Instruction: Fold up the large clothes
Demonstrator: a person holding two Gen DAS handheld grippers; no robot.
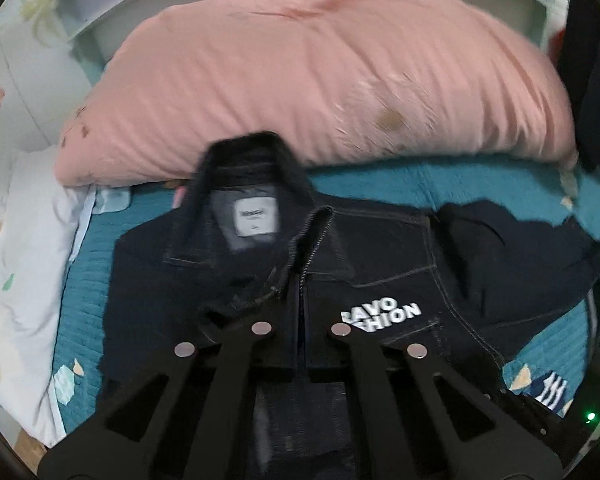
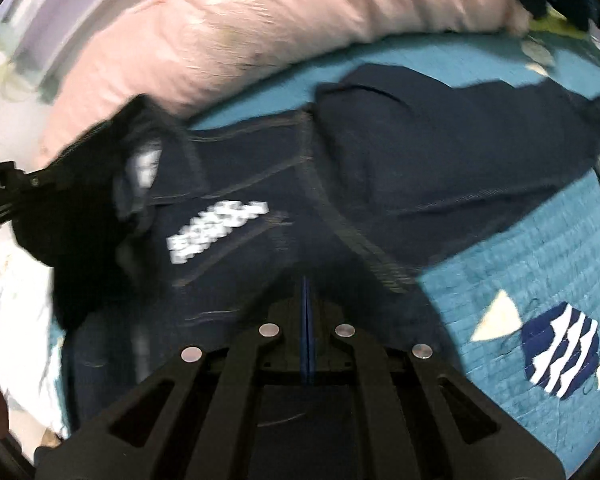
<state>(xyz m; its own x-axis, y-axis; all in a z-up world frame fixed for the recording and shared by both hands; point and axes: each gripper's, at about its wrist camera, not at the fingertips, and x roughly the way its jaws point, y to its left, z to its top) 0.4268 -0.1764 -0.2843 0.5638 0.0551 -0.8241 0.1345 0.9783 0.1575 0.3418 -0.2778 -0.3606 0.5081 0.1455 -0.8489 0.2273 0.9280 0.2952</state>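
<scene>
A dark navy denim jacket (image 1: 380,264) with white chest lettering (image 1: 380,314) lies front-up on a teal bedspread (image 1: 480,188), collar and white label (image 1: 256,218) toward the pillow. Its right sleeve (image 1: 520,240) is spread out sideways. My left gripper (image 1: 302,320) is shut on the jacket's front near the zipper. In the right wrist view the same jacket (image 2: 340,200) fills the middle, blurred by motion. My right gripper (image 2: 308,312) is shut on the jacket's lower front fabric. The other gripper (image 2: 4,196) shows at the left edge.
A big pink pillow (image 1: 320,72) lies across the bed behind the jacket. A white floral pillow (image 1: 24,260) sits at the left. The teal bedspread (image 2: 520,260) with a blue-and-white striped fish patch (image 2: 560,348) extends right. Dark clothing (image 1: 592,60) hangs at the far right.
</scene>
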